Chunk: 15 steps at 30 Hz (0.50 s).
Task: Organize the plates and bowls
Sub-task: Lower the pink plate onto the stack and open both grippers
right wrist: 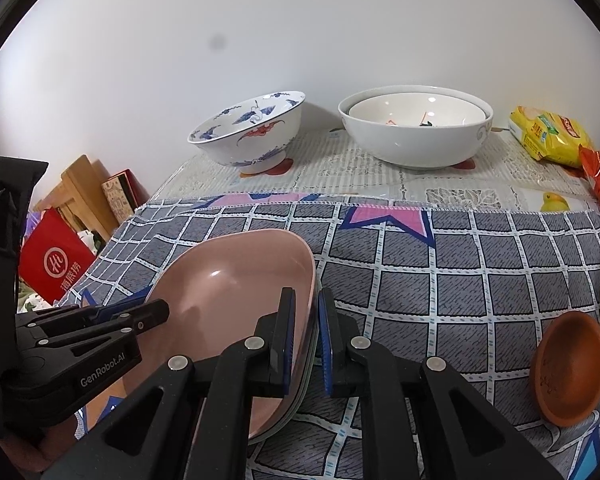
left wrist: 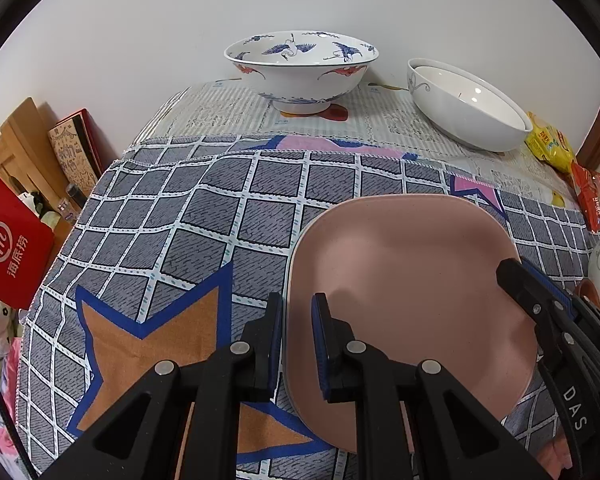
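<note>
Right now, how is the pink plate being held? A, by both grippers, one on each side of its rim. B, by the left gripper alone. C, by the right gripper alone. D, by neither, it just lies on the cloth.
A: the left gripper straddles the pink plate at its left rim, and the right gripper straddles the opposite rim, each with one finger inside and one outside.

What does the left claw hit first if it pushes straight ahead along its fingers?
The left claw straddles the pink plate rim, so the plate slides deeper first. Beyond it, probably the crane-patterned bowl; depth is unclear.
</note>
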{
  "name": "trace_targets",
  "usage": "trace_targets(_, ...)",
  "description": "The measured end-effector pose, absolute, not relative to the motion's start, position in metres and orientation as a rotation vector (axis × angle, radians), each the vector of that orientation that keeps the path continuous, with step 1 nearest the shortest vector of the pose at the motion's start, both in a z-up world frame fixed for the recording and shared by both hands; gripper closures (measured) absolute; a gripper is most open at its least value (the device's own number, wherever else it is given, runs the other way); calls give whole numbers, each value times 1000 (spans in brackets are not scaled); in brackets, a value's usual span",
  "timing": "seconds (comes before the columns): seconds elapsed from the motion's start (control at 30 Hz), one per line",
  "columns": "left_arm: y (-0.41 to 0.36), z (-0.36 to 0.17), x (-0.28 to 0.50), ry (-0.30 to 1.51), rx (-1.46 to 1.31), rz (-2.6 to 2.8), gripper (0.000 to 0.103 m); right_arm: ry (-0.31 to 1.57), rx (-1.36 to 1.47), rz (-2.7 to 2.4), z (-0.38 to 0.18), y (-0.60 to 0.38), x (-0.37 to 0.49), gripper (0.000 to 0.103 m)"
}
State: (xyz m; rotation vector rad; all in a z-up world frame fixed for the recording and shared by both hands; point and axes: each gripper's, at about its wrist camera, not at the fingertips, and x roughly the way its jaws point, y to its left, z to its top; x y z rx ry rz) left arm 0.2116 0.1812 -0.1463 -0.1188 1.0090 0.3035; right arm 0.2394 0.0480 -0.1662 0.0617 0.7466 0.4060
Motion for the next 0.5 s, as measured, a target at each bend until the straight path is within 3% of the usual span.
trace_targets(0.17, 181, -143, 210, 1015, -115, 314, 87, 719, 67, 402, -161, 43, 237, 75)
trace_targets(0.27, 181, -139, 207, 1014, -111, 327, 81, 703, 81, 400, -158, 38, 235, 75)
trace_targets(0.43, 180, -127, 203, 1003, -96, 329, 81, 707, 83, 401, -158, 32, 233, 75)
trace_targets(0.5, 179, -120, 200, 992, -90, 329, 80, 738, 66, 408, -165, 37, 236, 85)
